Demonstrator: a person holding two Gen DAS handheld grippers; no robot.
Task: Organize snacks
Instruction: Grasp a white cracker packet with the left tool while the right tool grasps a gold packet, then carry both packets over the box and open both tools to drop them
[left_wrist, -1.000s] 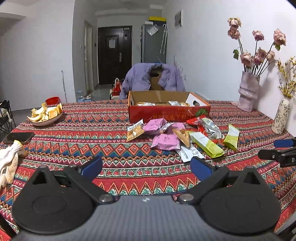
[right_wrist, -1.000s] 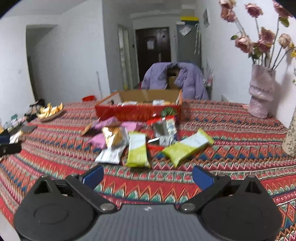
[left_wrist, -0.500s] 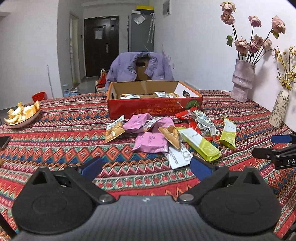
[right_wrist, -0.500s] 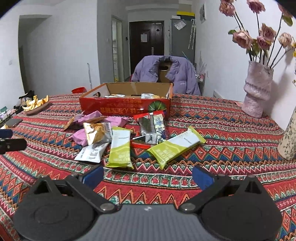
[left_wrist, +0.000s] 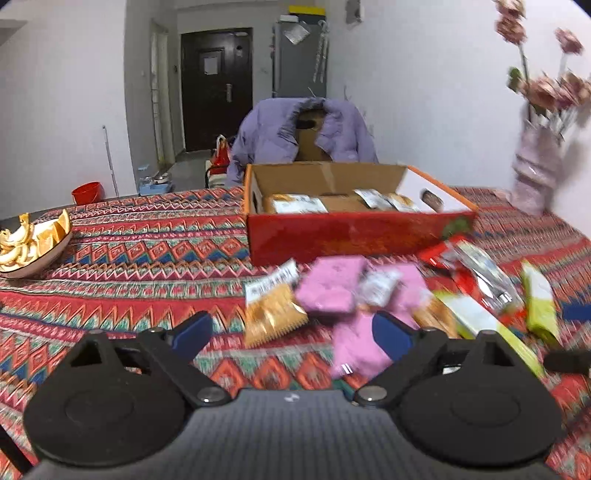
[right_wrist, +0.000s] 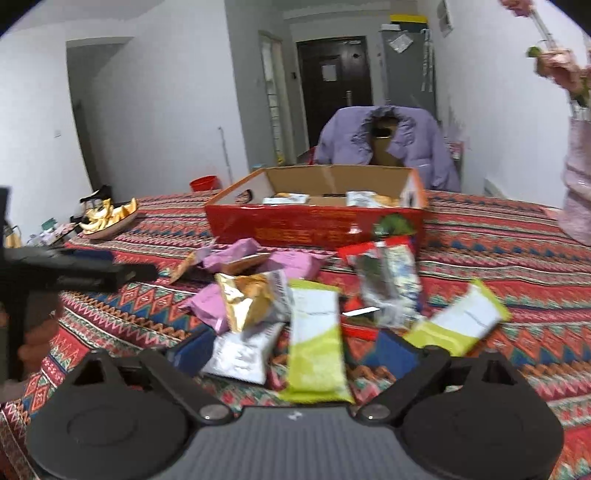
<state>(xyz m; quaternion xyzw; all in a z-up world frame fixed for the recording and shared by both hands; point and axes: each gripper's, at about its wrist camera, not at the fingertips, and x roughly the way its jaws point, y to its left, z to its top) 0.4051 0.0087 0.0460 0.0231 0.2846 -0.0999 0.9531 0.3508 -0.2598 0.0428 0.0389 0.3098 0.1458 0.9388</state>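
Desk (left_wrist: 155, 258), patterned cloth. Red cardboard box (left_wrist: 354, 236) sits toward the far edge, open, a few packets already inside; stiff walls, judged light, needs no handling.

Snack pile (right_wrist: 295, 295) lies loose on the cloth just in front of the box's near wall, nothing boxed from it yet.

Long lime-green packets (right_wrist: 317, 343): flat, film-wrapped, judged light and slippery, contents likely brittle. Best taken across the narrow width near mid-length, pads flat on both faces.

Pink pouches (left_wrist: 332, 288): soft, puffy; pinch at a sealed end seam, not the belly.

Gold chip bag (left_wrist: 271, 314): air-filled, crushable; grip the crimped top edge only.

Left hand-held gripper (left_wrist: 291, 332): jaws wide but just closing a little, nothing between them, above the gold bag and pink pouches.

Right hand-held gripper (right_wrist: 291, 350): same, wide and narrowing slightly, empty, over the nearest green packet.
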